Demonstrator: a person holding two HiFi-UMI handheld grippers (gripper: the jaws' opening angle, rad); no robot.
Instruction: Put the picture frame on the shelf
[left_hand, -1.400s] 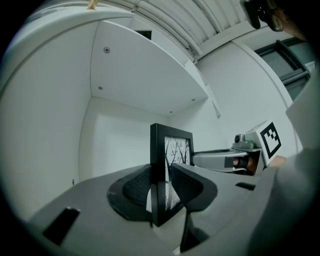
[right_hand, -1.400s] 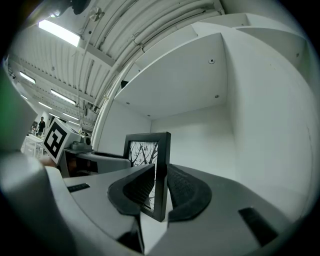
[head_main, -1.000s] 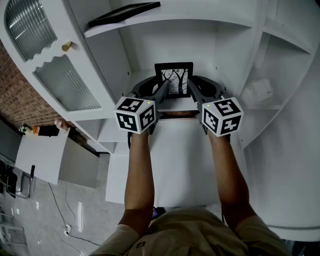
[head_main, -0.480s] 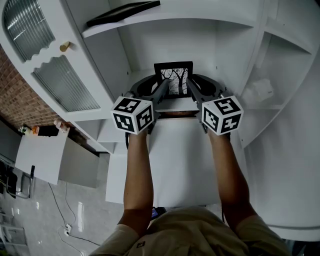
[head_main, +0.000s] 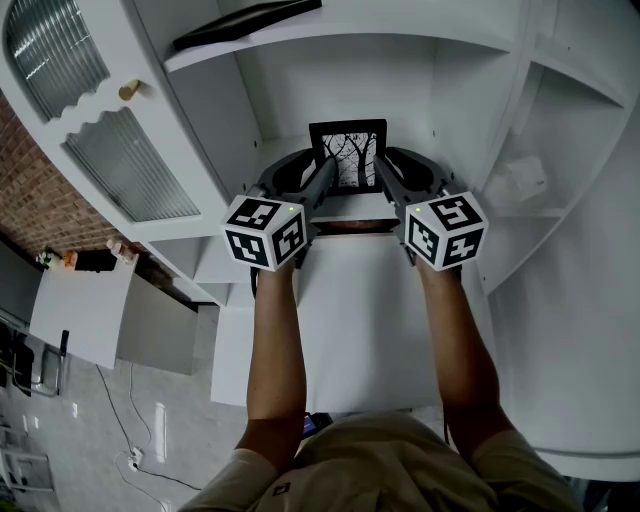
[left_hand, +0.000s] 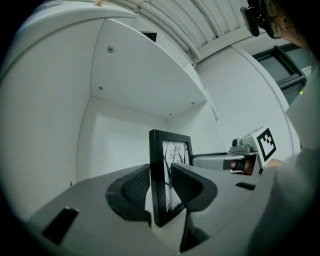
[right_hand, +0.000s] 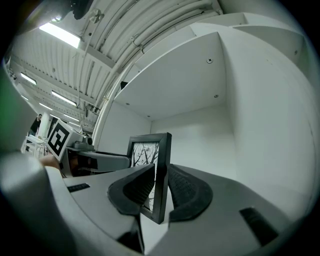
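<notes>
A small black picture frame (head_main: 348, 155) with a bare-tree print stands upright inside a white shelf bay (head_main: 345, 90). My left gripper (head_main: 322, 180) is shut on the frame's left edge (left_hand: 157, 180), and my right gripper (head_main: 378, 176) is shut on its right edge (right_hand: 162, 175). The jaws press the frame's front and back on both sides. In the left gripper view the right gripper's marker cube (left_hand: 261, 145) shows beyond the frame. The frame's bottom edge is hidden behind the jaws.
A dark flat object (head_main: 248, 27) lies on the shelf above. A cabinet door with ribbed glass and a round knob (head_main: 128, 90) stands at the left. Side shelves (head_main: 560, 70) rise at the right. A white ledge (head_main: 350, 300) lies under my arms.
The left gripper's cube shifted slightly left and down; the frame and right gripper stay almost where they were.
</notes>
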